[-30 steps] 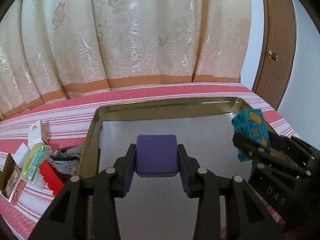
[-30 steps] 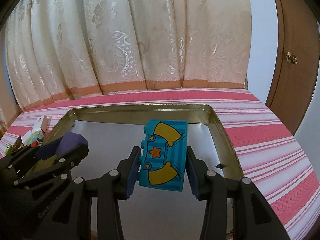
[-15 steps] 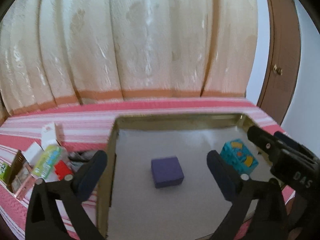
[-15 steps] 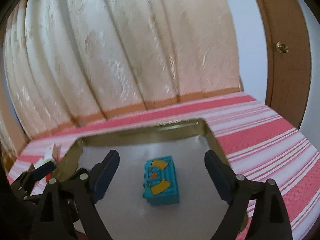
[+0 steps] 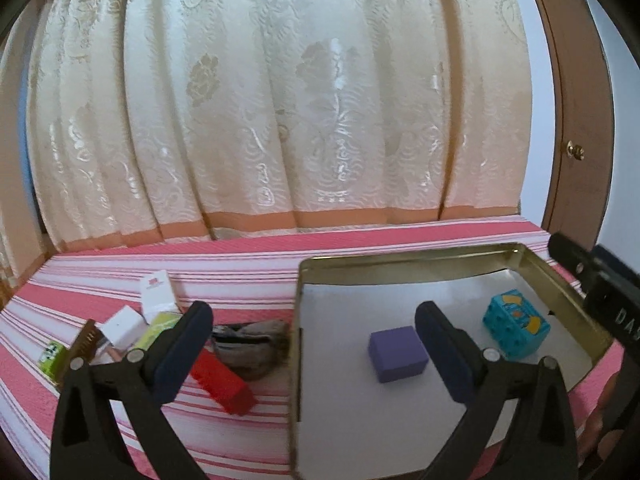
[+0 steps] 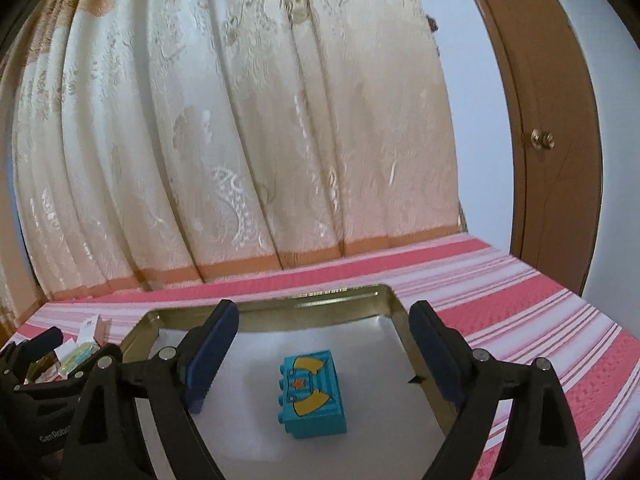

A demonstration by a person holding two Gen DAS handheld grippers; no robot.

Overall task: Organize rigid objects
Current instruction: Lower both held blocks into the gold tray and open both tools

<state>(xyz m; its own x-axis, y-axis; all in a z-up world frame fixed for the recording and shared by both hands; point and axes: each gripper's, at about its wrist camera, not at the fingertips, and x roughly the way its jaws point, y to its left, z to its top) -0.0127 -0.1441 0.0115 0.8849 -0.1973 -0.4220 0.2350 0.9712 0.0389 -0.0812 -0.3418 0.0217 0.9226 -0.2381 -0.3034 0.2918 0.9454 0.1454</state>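
My left gripper (image 5: 316, 344) has its jaws spread wide, having just been opening, and nothing sits between them; the purple block (image 5: 398, 354) lies on the floor of the metal tray (image 5: 400, 264), low and right of centre in the left view, just beside the right-hand pad but apart from it. My right gripper (image 6: 324, 354) also stands spread, its jaws having opened a moment ago, with the teal toy brick (image 6: 312, 394) resting on the tray floor in the gap between the pads, touched by neither, at the lower centre of the right view. In the left view that brick lies near the tray's right wall. Outside the tray, at the lower left, a red block (image 5: 224, 382), small boxes (image 5: 124, 326) and a grey pouch (image 5: 252, 346) lie on the striped pink cloth (image 5: 224, 268).
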